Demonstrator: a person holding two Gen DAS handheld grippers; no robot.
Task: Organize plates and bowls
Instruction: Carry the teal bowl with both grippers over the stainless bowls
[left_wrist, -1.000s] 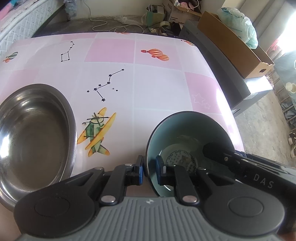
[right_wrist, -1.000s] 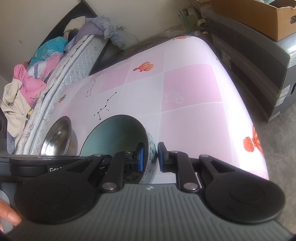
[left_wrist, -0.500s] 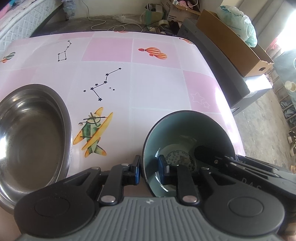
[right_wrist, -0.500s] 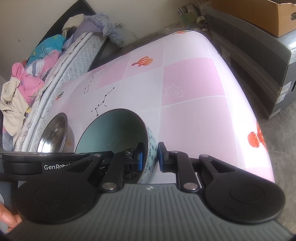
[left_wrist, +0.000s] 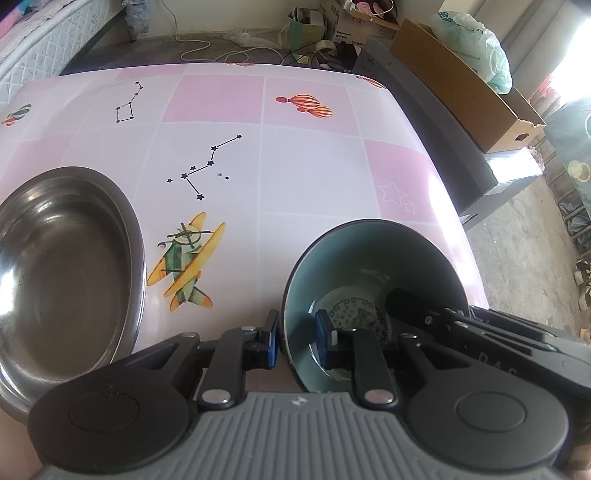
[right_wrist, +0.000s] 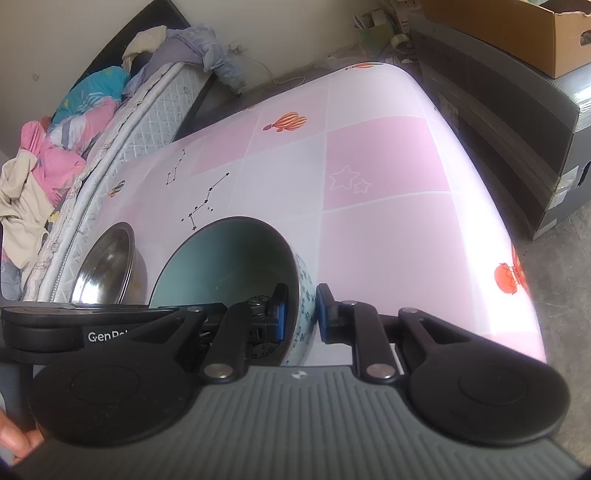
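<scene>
A teal ceramic bowl (left_wrist: 373, 266) with a patterned bottom is held tilted above the pink table, gripped on opposite sides. My left gripper (left_wrist: 295, 338) is shut on its left rim, one finger inside and one outside. My right gripper (right_wrist: 300, 314) is shut on its right rim; the bowl's flowered outer wall (right_wrist: 304, 295) shows between its fingers. A large steel bowl (left_wrist: 55, 273) sits on the table to the left; it also shows in the right wrist view (right_wrist: 107, 266).
The table (left_wrist: 295, 166) has a pink and white chequered cover with a plane picture (left_wrist: 184, 262). A grey cabinet with a cardboard box (left_wrist: 465, 92) stands to the right. A mattress with clothes (right_wrist: 74, 147) lies beyond the left side.
Both grippers and the teal bowl have shifted slightly; the bowl stays gripped by both. The steel bowl has not moved.
</scene>
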